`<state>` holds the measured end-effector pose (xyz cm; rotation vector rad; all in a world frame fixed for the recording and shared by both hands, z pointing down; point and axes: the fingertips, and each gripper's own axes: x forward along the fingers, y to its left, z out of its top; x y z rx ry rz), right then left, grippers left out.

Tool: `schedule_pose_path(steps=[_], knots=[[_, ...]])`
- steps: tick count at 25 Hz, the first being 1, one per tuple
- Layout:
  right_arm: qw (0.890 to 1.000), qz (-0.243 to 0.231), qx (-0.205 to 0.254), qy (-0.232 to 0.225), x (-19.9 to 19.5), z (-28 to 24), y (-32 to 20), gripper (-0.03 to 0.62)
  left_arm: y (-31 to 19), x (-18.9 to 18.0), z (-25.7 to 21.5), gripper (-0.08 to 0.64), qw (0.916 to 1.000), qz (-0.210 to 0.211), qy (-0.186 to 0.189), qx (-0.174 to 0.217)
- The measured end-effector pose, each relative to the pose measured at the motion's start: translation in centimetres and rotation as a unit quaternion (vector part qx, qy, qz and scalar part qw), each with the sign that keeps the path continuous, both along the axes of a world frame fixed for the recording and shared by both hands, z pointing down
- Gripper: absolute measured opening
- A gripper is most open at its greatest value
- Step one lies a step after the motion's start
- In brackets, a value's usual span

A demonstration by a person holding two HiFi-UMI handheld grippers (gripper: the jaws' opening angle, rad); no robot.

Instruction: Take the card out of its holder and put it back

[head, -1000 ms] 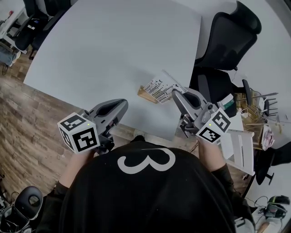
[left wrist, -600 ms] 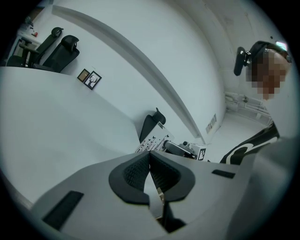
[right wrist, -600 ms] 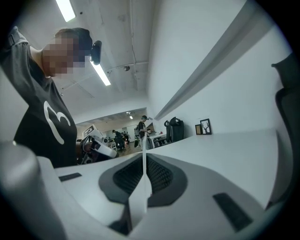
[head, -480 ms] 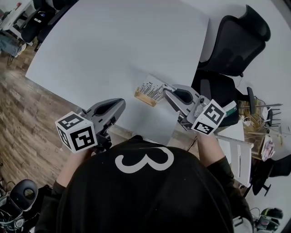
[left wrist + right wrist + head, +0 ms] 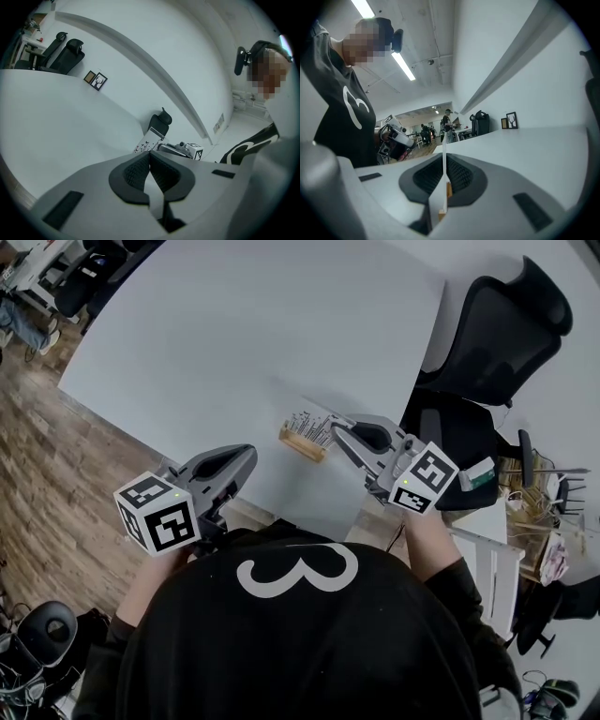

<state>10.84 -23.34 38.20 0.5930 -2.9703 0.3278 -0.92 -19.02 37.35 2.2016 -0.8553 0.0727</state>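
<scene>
A white card (image 5: pixel 312 424) with dark print stands in a small wooden holder (image 5: pixel 300 442) near the white table's front edge. My right gripper (image 5: pixel 336 424) reaches in from the right and is shut on the card's right edge. In the right gripper view the card (image 5: pixel 444 183) runs edge-on between the pads, with bits of the holder (image 5: pixel 448 190) below it. My left gripper (image 5: pixel 251 454) hovers over the table's front edge, left of the holder, shut and empty. Its own view shows the card (image 5: pixel 146 141) beyond its closed jaws (image 5: pixel 150 154).
The white table (image 5: pixel 253 334) stretches far and left of the holder. A black office chair (image 5: pixel 497 334) stands past the table's right edge, and a cluttered white rack (image 5: pixel 525 512) sits at the right. Wood floor lies to the left.
The right gripper, still holding the card, has shifted slightly left toward the holder, and the card looks more upright. The left gripper has stayed where it was.
</scene>
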Motion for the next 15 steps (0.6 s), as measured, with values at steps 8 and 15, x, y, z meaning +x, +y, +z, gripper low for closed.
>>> schedule_pose_path(steps=[8,15], knots=[[1.0,0.002,-0.007,-0.003,-0.22,0.4,-0.63,0.023,-0.48,-0.32,0.31,0.014,1.0,-0.003,-0.002,0.001],[1.0,-0.008,0.003,0.014,-0.63,0.34,-0.36,0.023,-0.81,-0.38,0.72,0.014,1.0,-0.001,0.001,-0.002]])
